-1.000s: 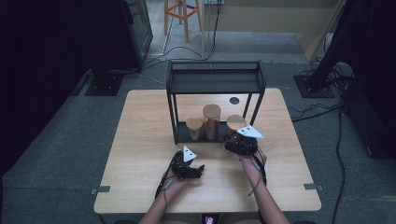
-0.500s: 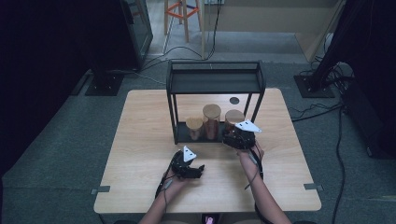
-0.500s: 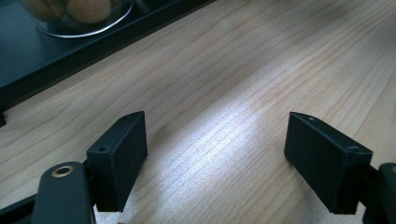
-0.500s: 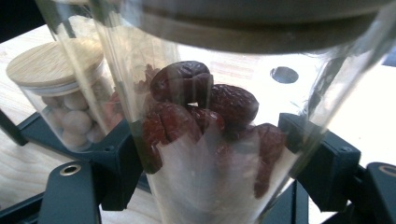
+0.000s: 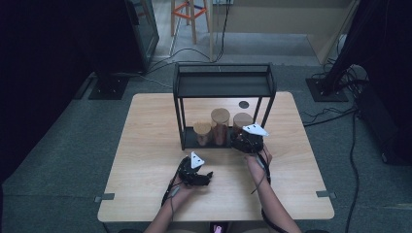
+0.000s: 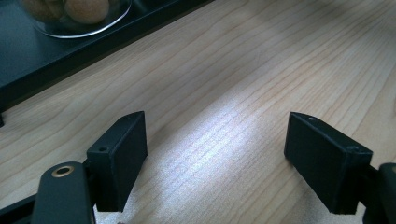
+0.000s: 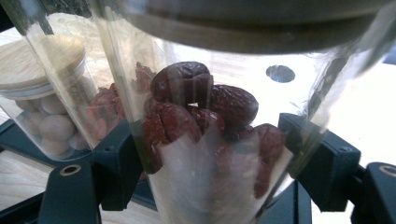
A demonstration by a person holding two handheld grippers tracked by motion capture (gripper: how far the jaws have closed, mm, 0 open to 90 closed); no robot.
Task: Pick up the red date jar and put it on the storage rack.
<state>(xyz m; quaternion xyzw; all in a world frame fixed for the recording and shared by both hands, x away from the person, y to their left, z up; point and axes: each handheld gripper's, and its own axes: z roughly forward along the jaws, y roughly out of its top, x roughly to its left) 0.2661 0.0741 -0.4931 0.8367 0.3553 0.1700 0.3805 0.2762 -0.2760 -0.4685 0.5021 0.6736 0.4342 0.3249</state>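
Surface [image 5: 145,160] of pale wood carried a black rack [image 5: 223,85] with three jars on its base. Right claw [image 5: 247,141], forearm stretched forward, straddled the jar of red dates [image 7: 205,140], jaws flanking the glass; whether they gripped it I could not tell. Left claw [image 5: 206,177] rested near the person, jaws apart over bare wood.

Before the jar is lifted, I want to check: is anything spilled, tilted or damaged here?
Nothing stands out. The three jars stand upright on the rack's lower shelf, lids on. The right tool has its jaws around the jar of red dates. The left tool is open over bare table.
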